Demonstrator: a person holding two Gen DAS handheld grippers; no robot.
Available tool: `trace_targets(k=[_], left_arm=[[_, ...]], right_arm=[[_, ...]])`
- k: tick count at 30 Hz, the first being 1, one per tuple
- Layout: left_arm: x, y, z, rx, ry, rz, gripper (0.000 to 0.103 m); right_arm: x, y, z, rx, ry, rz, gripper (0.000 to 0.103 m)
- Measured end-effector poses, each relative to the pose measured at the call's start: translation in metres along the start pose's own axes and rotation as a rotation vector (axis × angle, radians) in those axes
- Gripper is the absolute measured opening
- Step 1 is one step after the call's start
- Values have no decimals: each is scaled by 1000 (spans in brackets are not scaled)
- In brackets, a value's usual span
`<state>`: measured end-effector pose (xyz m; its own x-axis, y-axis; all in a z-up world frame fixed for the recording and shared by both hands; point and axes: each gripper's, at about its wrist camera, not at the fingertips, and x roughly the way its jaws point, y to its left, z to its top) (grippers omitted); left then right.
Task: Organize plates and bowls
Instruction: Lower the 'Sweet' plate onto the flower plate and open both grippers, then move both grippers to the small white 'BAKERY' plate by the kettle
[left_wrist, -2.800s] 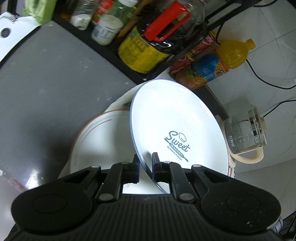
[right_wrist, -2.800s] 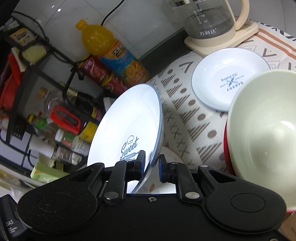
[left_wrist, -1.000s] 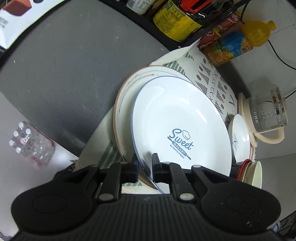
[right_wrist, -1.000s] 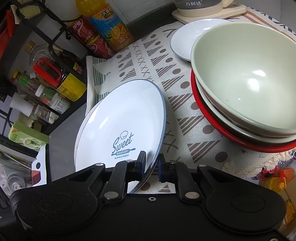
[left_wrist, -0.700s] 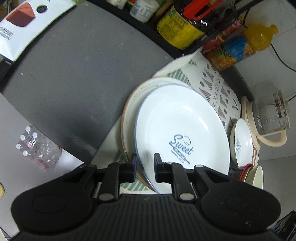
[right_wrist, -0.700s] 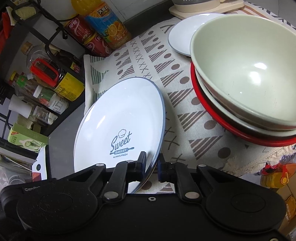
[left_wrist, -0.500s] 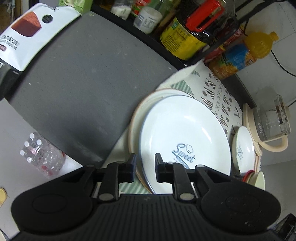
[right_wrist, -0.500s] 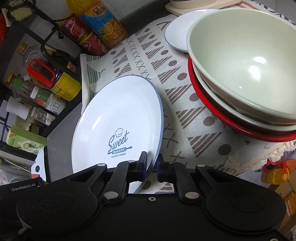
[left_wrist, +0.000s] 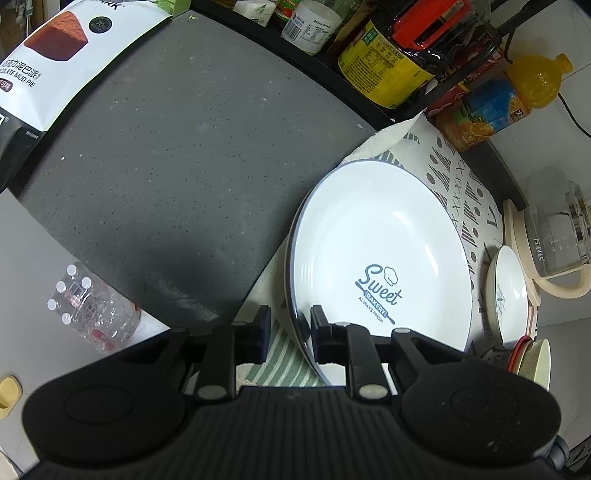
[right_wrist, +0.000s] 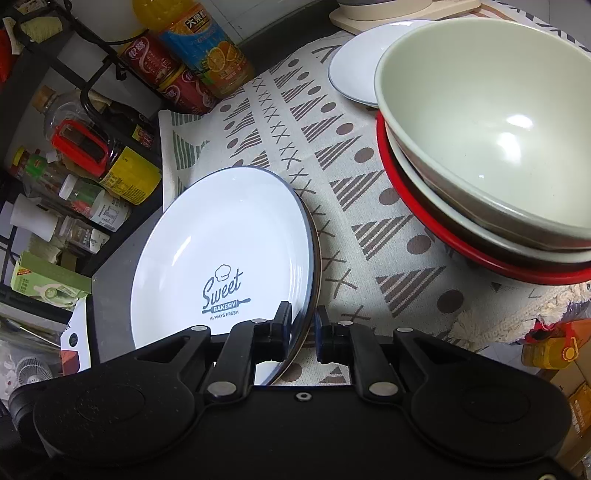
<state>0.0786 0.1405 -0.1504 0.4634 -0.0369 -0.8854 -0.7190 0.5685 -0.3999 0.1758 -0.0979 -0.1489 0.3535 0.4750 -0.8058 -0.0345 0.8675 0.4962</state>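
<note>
The left claw (left_wrist: 290, 326) looks down steeply at the table (left_wrist: 166, 155). Its jaws are parted with a clear gap, and the rim of the white plate (left_wrist: 376, 258) passes between them, near the right finger. The right claw (right_wrist: 301, 330) comes from the opposite side, also tilted down. Its jaws are a little apart around the same plate (right_wrist: 221, 258) rim; whether they press it I cannot tell. The plate lies on the patterned cloth (right_wrist: 332, 192). At 2 o'clock in the right view stand the stacked bowls (right_wrist: 487, 147).
</note>
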Motion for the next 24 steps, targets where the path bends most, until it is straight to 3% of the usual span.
trace_targets(k=[5,7,8,9,11,13,14,20,24], left_arm=[[-2,-3,1,-18,3,17,19],[-3,-4,2,-17,2,12,19],[-5,-5,3,-15,1,9,21],[-6,-6,4,-16,2,5,29],[-10,-7,4,-31,-7,-20,52],[-16,-9,4,-38,-25,-37,66],[-18,-12,4,-35,-31,-37,73],[-35,-28,-1,10,-71,-60,83],[-45,-38,-5,38,-79,-84,89]], right_arm=[[-3,0,0,7,14,37,23],[-7,4,0,-12,10,51,30],[-9,6,0,-21,4,52,39],[-11,8,1,-30,-8,59,51],[-16,11,4,-47,-35,65,62],[-21,13,7,-65,-57,64,64],[-24,13,9,-69,-68,66,69],[-52,15,13,-116,-177,124,98],[-73,12,15,-144,-236,145,103]])
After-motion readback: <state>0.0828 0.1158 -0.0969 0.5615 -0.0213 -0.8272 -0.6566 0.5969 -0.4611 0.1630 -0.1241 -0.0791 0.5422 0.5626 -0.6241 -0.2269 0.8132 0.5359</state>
